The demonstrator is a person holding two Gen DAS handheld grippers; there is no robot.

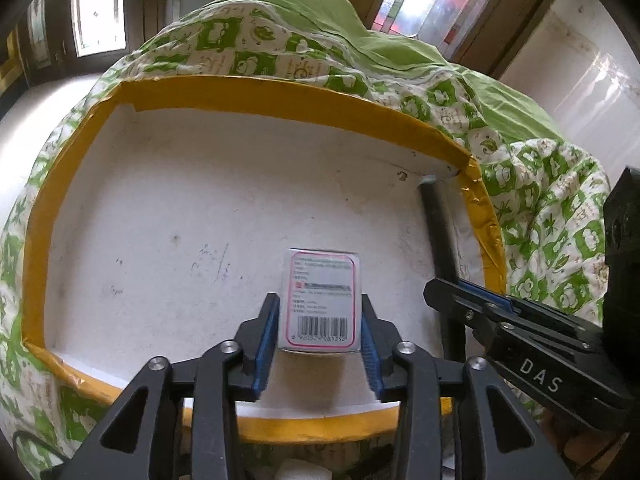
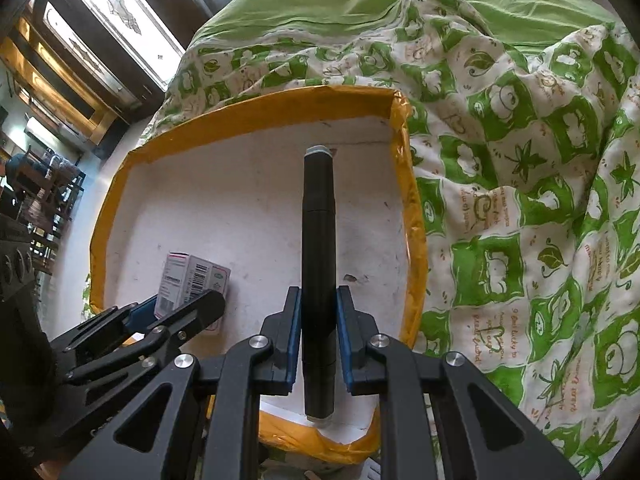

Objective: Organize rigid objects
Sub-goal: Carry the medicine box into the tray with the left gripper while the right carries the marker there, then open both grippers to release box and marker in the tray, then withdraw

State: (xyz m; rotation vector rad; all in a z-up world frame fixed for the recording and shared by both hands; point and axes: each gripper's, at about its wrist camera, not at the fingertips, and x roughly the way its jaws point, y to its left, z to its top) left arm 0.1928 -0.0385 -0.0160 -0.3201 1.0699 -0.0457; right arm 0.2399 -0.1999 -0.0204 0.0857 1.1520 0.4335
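Fingers of the left gripper [image 1: 319, 340] stand on either side of a small white cardboard box with a pink-bordered label and a barcode [image 1: 319, 304]. The blue pads flank the box's lower half. On the left side a thin gap shows between pad and box, and on the right the pad sits just beside the box edge, so the fingers are released around it and not pressing. The box rests on the white floor of a shallow white foam tray with a yellow taped rim [image 1: 280, 98], near the tray's front edge, barcode end toward the camera.

Fingers of the right gripper [image 2: 318, 336] are clenched on a long black cylindrical tube with a grey end cap [image 2: 318, 216]. The blue pads press its sides toward the near end. The tube runs straight away from the camera over the tray floor [image 2: 240, 208], its capped tip reaching close to the far wall. Its near end juts past the fingers over the tray's front rim.

From the right wrist view the left gripper [image 2: 176, 312] sits at lower left, with the small box [image 2: 192, 284] between its tips. The tray lies on a green-and-white patterned quilt [image 2: 520, 200] spread over a bed.
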